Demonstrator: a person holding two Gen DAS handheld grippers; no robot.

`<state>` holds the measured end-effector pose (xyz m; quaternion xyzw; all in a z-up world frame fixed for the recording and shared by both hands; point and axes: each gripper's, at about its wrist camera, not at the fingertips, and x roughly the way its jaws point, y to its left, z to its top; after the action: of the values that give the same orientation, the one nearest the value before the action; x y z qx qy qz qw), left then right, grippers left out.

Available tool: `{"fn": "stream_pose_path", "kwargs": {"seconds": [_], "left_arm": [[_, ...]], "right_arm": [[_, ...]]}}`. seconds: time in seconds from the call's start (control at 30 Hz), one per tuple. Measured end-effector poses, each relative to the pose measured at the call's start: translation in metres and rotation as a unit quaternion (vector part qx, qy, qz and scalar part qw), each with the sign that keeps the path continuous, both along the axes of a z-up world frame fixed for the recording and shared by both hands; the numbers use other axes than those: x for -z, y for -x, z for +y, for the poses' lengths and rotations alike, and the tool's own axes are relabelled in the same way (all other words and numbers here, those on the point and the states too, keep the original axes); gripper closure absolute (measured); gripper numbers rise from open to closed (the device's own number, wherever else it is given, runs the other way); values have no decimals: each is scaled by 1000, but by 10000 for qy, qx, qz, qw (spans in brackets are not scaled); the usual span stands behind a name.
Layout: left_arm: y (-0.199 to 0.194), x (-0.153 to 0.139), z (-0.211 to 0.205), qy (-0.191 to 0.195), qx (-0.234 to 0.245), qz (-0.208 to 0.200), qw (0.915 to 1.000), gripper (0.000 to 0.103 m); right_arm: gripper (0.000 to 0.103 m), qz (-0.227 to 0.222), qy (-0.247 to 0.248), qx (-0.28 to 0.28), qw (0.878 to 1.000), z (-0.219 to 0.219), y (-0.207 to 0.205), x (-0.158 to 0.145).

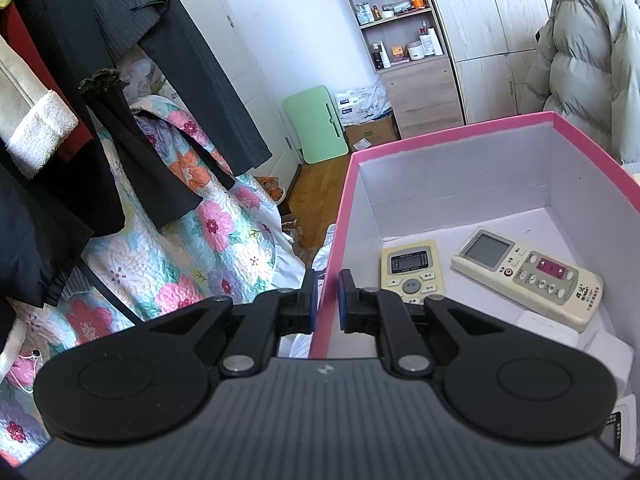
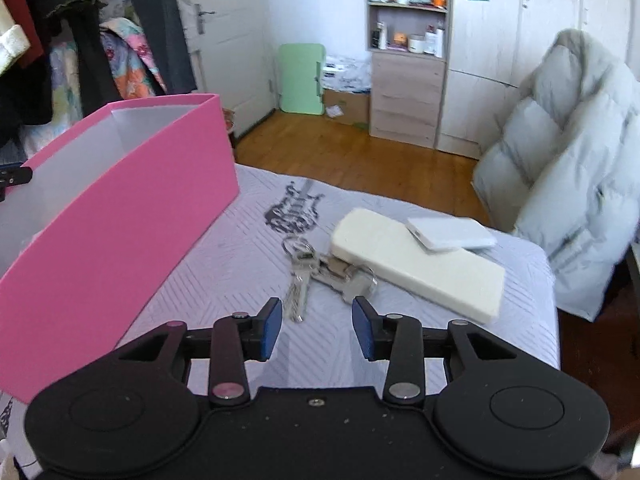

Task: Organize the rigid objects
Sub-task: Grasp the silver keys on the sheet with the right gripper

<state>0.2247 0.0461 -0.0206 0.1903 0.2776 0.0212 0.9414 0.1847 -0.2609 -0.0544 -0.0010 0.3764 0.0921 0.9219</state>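
Observation:
A pink box with a white inside holds two cream remotes, a small one and a larger one. My left gripper is shut on the box's left wall, one finger outside and one inside. The box also shows in the right wrist view, on the grey bed cover. My right gripper is open and empty, just short of a bunch of keys. Beyond the keys lie a face-down white remote and a small white flat case resting on it.
A padded grey coat hangs at the right by the bed edge. Dark clothes hang at the left over a floral quilt. A shelf unit and a green folded table stand across the wood floor.

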Motion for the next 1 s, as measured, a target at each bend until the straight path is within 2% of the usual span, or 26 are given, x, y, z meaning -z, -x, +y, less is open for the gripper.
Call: {"fn": "stream_pose_path", "kwargs": {"seconds": [0.1, 0.23, 0.4, 0.5, 0.57, 0.63, 0.67, 0.83, 1.0], "left_arm": [[1, 2, -3, -68, 6, -13, 10000, 93], [2, 3, -7, -106, 11, -20, 9999, 93], [2, 3, -10, -113, -11, -8, 9999, 92], [2, 2, -11, -154, -4, -8, 9999, 92], [1, 1, -9, -151, -2, -8, 9999, 92], [1, 1, -9, -150, -5, -10, 9999, 92], [1, 1, -9, -173, 0, -11, 9998, 92], [1, 0, -9, -198, 3, -12, 9998, 92], [1, 0, -9, -209, 2, -18, 9998, 92]], "right_arm": [[59, -189, 338, -263, 9989, 12, -14, 5], [59, -322, 474, -458, 9973, 22, -33, 11], [59, -506, 906, -617, 9927, 33, -51, 20], [60, -444, 874, -768, 9922, 37, -54, 23], [66, -337, 814, -727, 9935, 38, -54, 25], [94, -405, 839, -711, 9931, 39, -50, 24], [98, -430, 874, -713, 9927, 40, -48, 23], [98, -557, 591, -549, 9952, 37, -36, 11], [98, -1021, 290, -567, 9927, 37, -15, -15]]}}
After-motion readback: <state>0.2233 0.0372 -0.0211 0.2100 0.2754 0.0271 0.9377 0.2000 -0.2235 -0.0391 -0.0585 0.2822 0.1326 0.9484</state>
